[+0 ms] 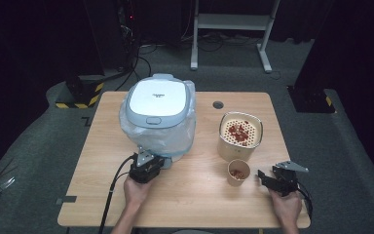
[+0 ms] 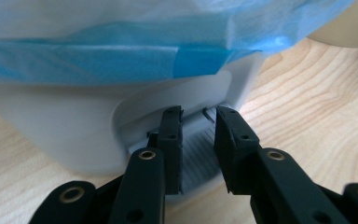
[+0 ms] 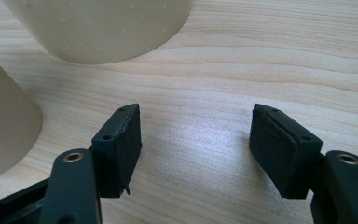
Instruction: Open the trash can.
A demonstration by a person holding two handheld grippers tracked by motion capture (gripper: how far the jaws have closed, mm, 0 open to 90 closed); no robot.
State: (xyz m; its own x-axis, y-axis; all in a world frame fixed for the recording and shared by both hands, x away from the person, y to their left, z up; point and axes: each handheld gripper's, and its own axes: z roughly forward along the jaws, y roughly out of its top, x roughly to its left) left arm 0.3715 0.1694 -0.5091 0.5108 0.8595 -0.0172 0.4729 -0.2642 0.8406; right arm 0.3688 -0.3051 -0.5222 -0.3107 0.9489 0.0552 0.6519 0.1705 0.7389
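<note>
A white appliance (image 1: 158, 105) with a closed lid stands at the back left of the table, wrapped in a clear plastic bag (image 1: 175, 136) with a blue edge (image 2: 121, 56). My left gripper (image 1: 158, 160) is at the appliance's front base. In the left gripper view its jaws (image 2: 199, 116) stand close together with a ribbed grey tab (image 2: 198, 154) of the base filling the gap between them. My right gripper (image 1: 264, 179) rests low at the front right, open, with bare wood between its jaws (image 3: 196, 123). It points at a paper cup (image 1: 238, 171).
The paper cup (image 3: 4, 121) holds red pieces. Behind it a beige tub (image 1: 240, 134) with a perforated insert holds more red pieces, and its wall (image 3: 102, 28) is near the right gripper. The wooden table (image 1: 199, 200) has a round cable hole (image 1: 217, 105). A desk frame (image 1: 233, 22) stands beyond.
</note>
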